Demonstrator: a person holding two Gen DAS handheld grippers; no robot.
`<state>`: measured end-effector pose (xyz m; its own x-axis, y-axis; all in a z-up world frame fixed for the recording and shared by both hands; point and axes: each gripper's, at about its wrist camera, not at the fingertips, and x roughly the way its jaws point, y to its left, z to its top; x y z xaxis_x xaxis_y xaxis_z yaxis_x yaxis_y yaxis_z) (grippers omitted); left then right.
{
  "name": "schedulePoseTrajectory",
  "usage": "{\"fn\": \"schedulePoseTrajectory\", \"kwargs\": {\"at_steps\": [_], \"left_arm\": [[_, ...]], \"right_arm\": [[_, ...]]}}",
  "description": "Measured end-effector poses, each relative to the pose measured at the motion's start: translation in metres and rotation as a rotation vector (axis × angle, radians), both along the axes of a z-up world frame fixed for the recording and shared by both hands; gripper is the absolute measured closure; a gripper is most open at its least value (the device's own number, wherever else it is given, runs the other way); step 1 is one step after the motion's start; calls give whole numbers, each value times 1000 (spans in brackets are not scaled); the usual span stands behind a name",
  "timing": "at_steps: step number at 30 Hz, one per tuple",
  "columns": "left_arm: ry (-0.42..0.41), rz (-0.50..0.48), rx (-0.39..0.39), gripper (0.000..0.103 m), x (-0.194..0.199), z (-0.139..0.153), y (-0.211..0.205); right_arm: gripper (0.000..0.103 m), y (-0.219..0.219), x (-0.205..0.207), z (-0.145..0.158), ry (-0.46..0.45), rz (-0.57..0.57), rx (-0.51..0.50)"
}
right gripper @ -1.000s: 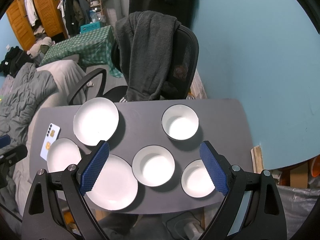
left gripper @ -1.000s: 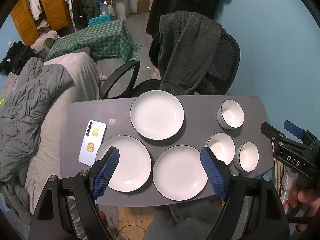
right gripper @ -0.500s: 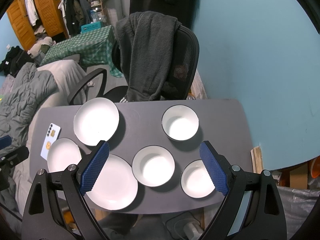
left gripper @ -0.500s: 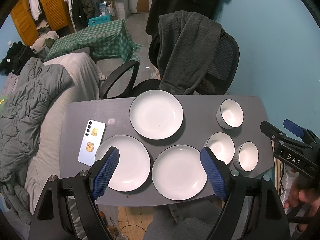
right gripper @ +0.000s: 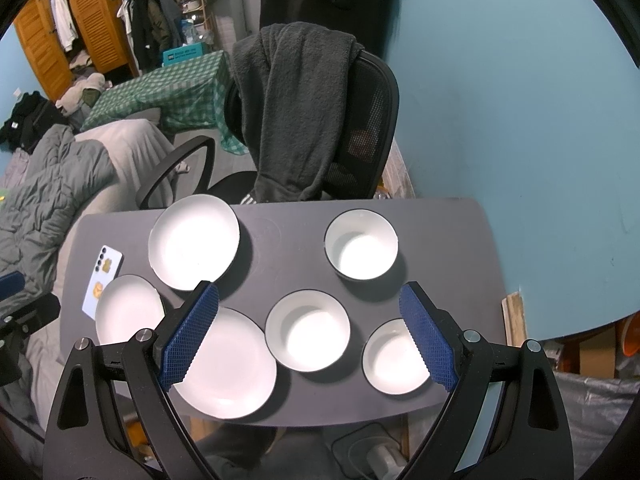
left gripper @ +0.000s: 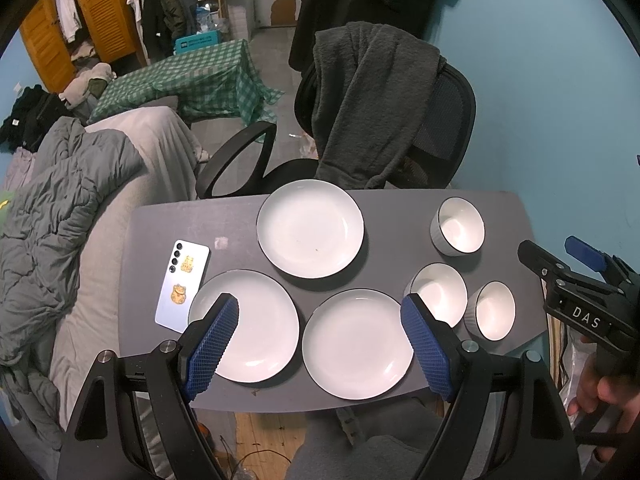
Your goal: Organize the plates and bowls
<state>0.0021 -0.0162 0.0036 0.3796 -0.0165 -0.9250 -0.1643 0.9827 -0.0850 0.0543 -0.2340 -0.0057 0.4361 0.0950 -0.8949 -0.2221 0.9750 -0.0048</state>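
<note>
Barely shifted view: phone (left gripper: 182, 284) beside left plate (left gripper: 256, 326).

Black angular two-finger left gripper (left gripper: 320, 344) with blue cross-hatched pads (left gripper: 212, 346), silver screws; the identical right gripper (right gripper: 310, 334) is lettered "DAS".

Blue walls (right gripper: 520, 100) close the room from twelve to three o'clock, a mesh office chair (left gripper: 440, 120) draped with a grey fleece (left gripper: 368, 100) stands behind the grey table (left gripper: 240, 216), and orange louvred wardrobe doors (left gripper: 96, 8) stand at eleven beside a rumpled grey bed (left gripper: 52, 200).
</note>
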Motion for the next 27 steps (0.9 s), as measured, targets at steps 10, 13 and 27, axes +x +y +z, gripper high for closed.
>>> {"fn": "schedulePoseTrajectory", "kwargs": {"at_steps": [10,13,27], "left_arm": [[-3,-6,-6,19,-1,0,0],[-4,-7,-6,19,-1,0,0],[15,-131,-3,19,10,-31,10]], "right_arm": [[13,0,0,1,2,-1,0],[13,1,-3,2,3,-1,-1],[13,7,-9,-29,56,13,-9]]}}
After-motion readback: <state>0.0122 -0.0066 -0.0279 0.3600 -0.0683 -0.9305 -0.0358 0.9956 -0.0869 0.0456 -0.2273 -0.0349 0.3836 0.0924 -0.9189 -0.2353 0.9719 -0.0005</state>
